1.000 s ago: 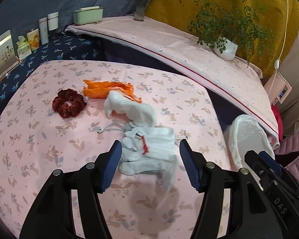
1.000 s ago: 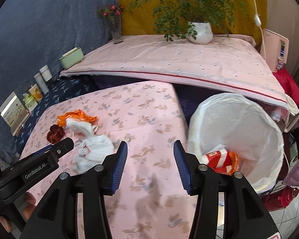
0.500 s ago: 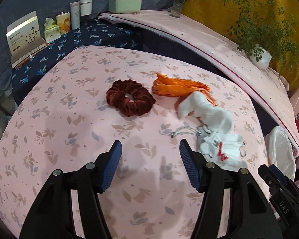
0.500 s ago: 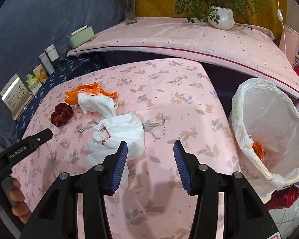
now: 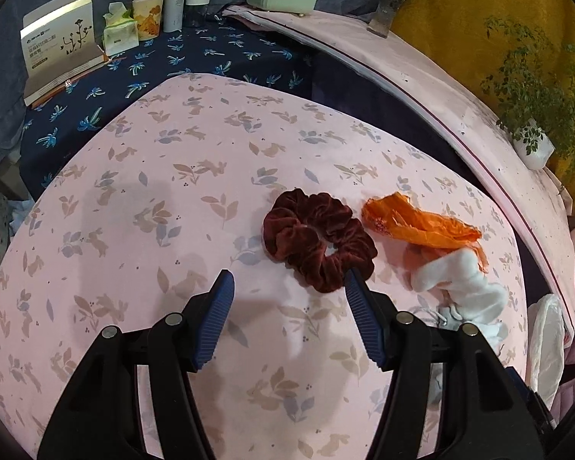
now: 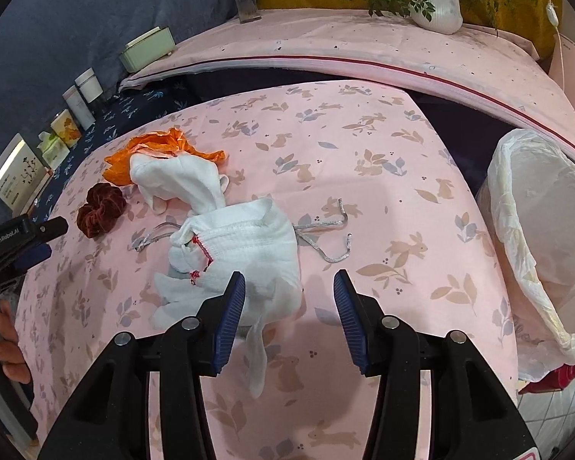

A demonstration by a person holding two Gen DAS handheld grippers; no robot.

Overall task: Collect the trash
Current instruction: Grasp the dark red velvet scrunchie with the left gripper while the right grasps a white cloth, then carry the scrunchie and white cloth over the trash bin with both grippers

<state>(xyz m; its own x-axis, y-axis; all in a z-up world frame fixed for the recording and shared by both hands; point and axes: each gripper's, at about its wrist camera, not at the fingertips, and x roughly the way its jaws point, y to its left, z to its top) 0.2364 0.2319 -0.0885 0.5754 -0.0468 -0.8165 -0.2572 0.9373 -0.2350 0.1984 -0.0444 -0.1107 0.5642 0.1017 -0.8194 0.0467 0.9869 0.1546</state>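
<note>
Left wrist view: left gripper (image 5: 289,285) tilted down over pink table (image 5: 142,253), jaws apart, nothing between them. Scrunchie (image 5: 320,238) just beyond right fingertip, touching or not cannot be told. Orange wrapper (image 5: 421,224) right of scrunchie, white cloth (image 5: 460,287) overlapping its near end. Bin liner (image 5: 544,329) only a sliver at right edge. Far left: box (image 5: 57,44), tissue pack (image 5: 119,30), cans.

Right wrist view: right gripper (image 6: 289,287) angled down, jaws apart, empty; gloves (image 6: 241,253) lying just ahead, partly behind left finger. Grey string (image 6: 326,237) trailing right. Bin (image 6: 536,230) at table's right, wide open, seen whole here. Left gripper's tip (image 6: 38,237) at left edge, hand (image 6: 4,329) on its handle.
</note>
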